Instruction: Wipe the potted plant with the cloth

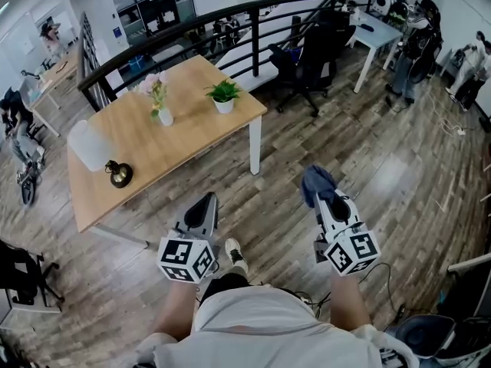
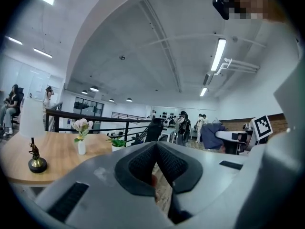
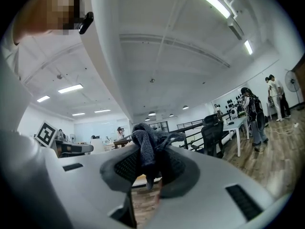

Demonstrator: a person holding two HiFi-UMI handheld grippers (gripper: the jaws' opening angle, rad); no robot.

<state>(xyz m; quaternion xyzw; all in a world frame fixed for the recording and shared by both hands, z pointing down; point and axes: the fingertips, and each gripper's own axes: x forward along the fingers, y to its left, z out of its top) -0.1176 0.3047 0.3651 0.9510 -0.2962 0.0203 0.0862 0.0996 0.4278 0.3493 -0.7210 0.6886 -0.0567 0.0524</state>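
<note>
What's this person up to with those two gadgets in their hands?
A person stands on the wooden floor, back from a wooden table, holding a claw tool in each hand. The right claw is clamped on a dark blue cloth. The left claw is closed and empty. The small potted plant meant for wiping sits on the table near a vase of flowers. Neither claw has reached it yet, so no wiping has begun.
</note>
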